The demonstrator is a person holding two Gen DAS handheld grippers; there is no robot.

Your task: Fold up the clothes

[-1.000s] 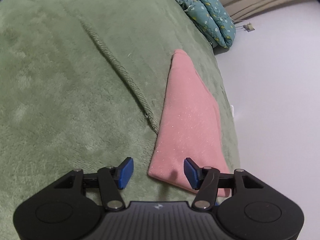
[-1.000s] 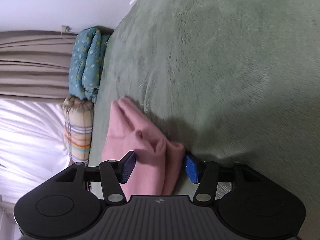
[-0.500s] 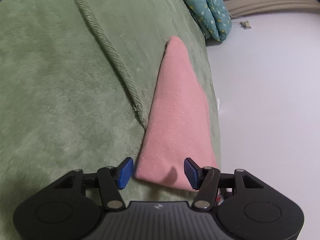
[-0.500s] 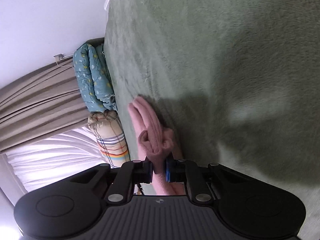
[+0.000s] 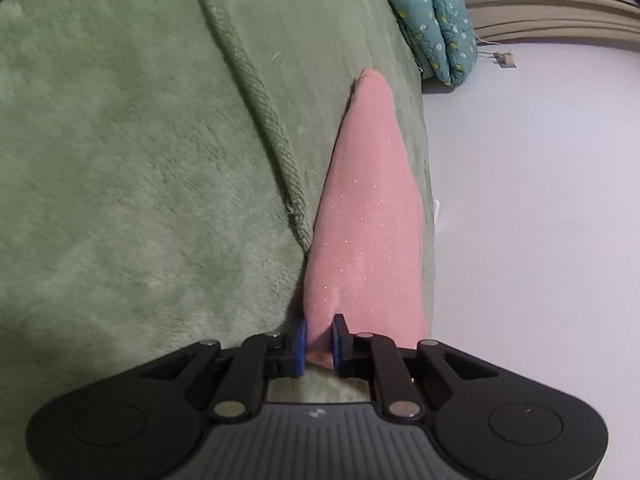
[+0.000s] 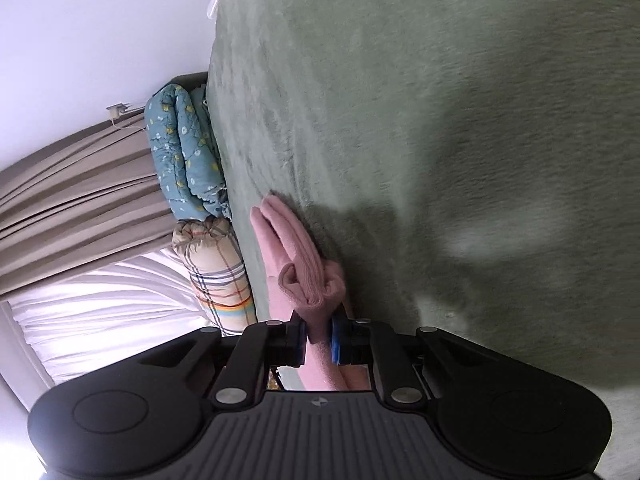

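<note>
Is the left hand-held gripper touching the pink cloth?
Touching. In the left wrist view the left hand-held gripper has just closed, and both blue pads press on the near corner of the pink cloth, which bunches between them.

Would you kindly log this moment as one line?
left gripper: just closed, shut on pink cloth | right gripper: just closed, shut on pink cloth | surface: green blanket

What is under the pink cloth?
The pink cloth lies on a fuzzy green blanket, which shows all around it. Whatever else may be right beneath the cloth is covered.
</note>
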